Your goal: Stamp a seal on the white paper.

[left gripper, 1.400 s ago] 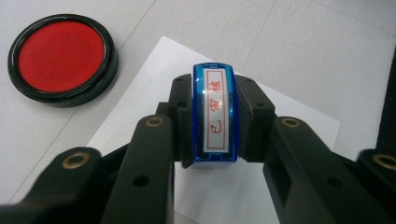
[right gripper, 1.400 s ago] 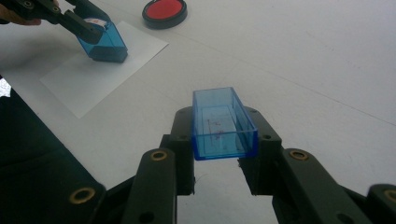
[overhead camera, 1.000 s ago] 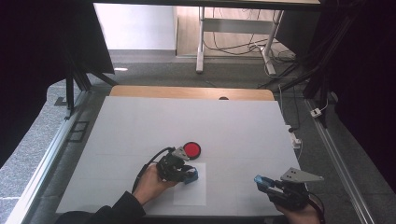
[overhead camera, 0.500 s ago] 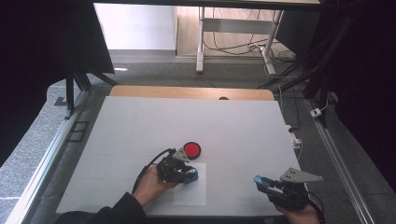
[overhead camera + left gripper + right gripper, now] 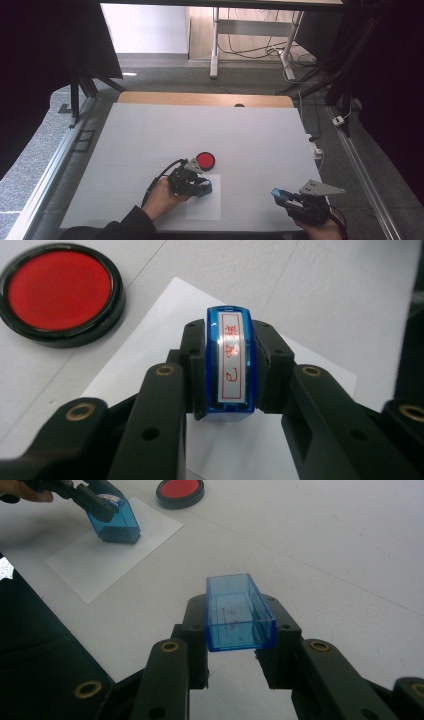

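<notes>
A blue stamp (image 5: 230,362) with a white label of red characters sits between the jaws of my left gripper (image 5: 229,371), which is shut on it. Its base rests on a white sheet of paper (image 5: 320,375), as the right gripper view shows at the stamp (image 5: 116,521). A round red ink pad (image 5: 60,292) in a black case lies just beyond the paper (image 5: 204,204). My right gripper (image 5: 239,617) is shut on the stamp's clear blue cap (image 5: 238,611), held above the table near its front right edge (image 5: 280,196).
The white table top (image 5: 200,130) stretches far ahead and to both sides. A wooden strip (image 5: 200,98) runs along its far edge. Metal rails (image 5: 50,165) flank the table. Cables and a desk frame stand on the floor beyond.
The left gripper with the stamp has stayed on the paper; the right gripper has shifted only slightly, still holding the cap.
</notes>
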The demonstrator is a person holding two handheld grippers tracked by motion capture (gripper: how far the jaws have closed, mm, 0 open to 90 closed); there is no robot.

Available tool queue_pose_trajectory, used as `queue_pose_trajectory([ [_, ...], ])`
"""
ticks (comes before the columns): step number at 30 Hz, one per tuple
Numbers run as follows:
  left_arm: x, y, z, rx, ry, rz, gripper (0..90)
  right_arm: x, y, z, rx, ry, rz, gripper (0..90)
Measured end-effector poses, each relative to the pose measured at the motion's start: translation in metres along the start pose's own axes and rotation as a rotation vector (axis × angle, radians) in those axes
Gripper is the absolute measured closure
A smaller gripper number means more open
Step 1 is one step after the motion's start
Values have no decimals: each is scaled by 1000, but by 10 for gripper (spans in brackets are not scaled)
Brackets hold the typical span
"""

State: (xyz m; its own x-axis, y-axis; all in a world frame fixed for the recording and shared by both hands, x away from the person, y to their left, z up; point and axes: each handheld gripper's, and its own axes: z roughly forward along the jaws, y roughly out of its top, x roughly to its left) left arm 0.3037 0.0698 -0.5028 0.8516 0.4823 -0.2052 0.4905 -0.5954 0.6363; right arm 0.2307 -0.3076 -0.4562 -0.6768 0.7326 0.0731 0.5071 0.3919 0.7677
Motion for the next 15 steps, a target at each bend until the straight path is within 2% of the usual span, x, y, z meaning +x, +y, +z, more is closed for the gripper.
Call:
queue_pose_trajectory([
  [2,1,0,0,2,-4,-2,707,0,0,0,-2,0,0,686],
  [6,-4,1,0,11,23,28,706,0,0,0,1,2,1,686],
  [15,-3,2,0,10,17,40,704,0,0,0,0,4,-2,686],
])
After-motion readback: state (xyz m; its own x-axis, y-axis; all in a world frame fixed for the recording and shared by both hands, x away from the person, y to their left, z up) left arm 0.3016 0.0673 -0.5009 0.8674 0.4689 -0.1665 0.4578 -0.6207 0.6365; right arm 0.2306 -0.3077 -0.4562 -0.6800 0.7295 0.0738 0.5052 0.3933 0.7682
